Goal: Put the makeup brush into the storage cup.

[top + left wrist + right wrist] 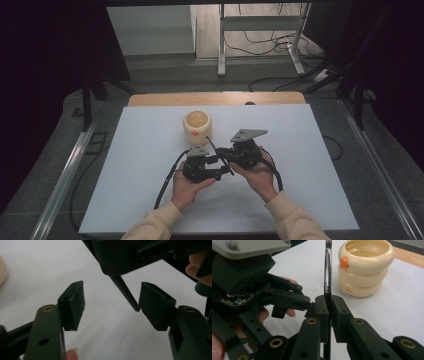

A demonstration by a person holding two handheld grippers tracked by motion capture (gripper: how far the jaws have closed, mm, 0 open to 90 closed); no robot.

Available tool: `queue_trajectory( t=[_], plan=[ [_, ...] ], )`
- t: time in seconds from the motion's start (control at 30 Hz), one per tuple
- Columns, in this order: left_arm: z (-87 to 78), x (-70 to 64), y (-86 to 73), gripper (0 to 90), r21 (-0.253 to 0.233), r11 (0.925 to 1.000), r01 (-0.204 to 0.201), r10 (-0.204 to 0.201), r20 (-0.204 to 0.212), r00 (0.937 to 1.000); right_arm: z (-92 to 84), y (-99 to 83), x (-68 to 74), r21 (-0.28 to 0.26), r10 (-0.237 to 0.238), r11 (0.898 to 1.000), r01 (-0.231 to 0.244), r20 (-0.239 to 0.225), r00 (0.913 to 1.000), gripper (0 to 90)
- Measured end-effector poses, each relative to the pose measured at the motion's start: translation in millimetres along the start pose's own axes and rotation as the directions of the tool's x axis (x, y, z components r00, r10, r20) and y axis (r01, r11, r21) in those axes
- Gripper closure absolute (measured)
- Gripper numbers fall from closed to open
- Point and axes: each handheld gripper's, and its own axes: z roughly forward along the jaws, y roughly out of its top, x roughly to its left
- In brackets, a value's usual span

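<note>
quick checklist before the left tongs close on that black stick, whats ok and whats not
1. Right tongs clamped on the black stick: ok, both pads press its sides.
2. Stick's pointed end between the left tongs: ok, it hangs in the gap nearer one pad, touching neither.
3. Left tongs gripping: not ok, the pads stand apart.
4. Cream duck-face cup upright with its mouth open: ok.
5. Cup out of the way of both tongs: ok, it sits just beyond them on the white table.
6. What the stick's far tip is: cannot tell, it runs out of the right gripper view.
</note>
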Motion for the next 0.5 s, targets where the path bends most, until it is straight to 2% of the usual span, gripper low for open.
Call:
queue_trajectory(
  t=[0.07,0.1,0.13,0.17,0.2,0.23,0.27,0.3,0.43,0.5],
  plan=[
    [-0.1,0.7,0.3,44.0,-0.007,1.0000,0.005,-0.005,0.007,1.0000,0.3,0.0,1.0,-0.003,0.004,1.000,-0.004,-0.008,1.0000,83.5],
    [-0.5,1.8,0.6,50.0,-0.007,0.9999,0.012,-0.012,0.024,0.9996,0.5,0.2,2.0,-0.007,0.004,1.000,-0.004,-0.014,0.9999,83.4],
    [-0.5,1.8,0.6,53.7,-0.007,0.9999,0.012,-0.012,0.024,0.9996,0.5,0.2,2.0,-0.007,0.004,1.000,-0.004,-0.014,0.9999,83.4],
    [-1.0,3.2,1.0,57.6,-0.002,0.9997,0.024,-0.024,0.048,0.9986,1.0,0.1,2.8,-0.005,0.002,1.000,-0.002,-0.017,0.9998,83.4],
    [-1.0,3.2,1.0,61.8,-0.002,0.9997,0.024,-0.024,0.048,0.9986,1.0,0.1,2.8,-0.005,0.002,1.000,-0.002,-0.017,0.9998,83.4],
    [-1.1,4.0,1.2,61.8,0.004,0.9995,0.031,-0.031,0.064,0.9975,1.3,0.0,3.0,-0.005,0.001,1.000,-0.001,-0.019,0.9998,83.3],
    [-1.0,4.6,1.2,70.3,0.010,0.9993,0.035,-0.036,0.077,0.9964,2.0,-0.2,3.4,-0.003,-0.002,1.000,0.002,-0.019,0.9998,83.4],
    [-1.1,5.0,1.3,73.3,0.017,0.9991,0.039,-0.040,0.085,0.9956,2.3,-0.3,3.8,-0.005,0.002,1.000,-0.002,-0.019,0.9998,83.3],
    [-2.7,8.6,1.5,79.4,0.034,0.9977,0.058,-0.060,0.085,0.9946,1.4,-0.5,3.7,-0.010,0.000,1.000,0.000,-0.026,0.9997,83.2],
    [-4.9,12.5,2.1,81.6,0.039,0.9959,0.082,-0.085,0.092,0.9921,0.7,-0.1,3.9,-0.015,-0.003,1.000,0.002,-0.028,0.9996,83.0]
  ],
)
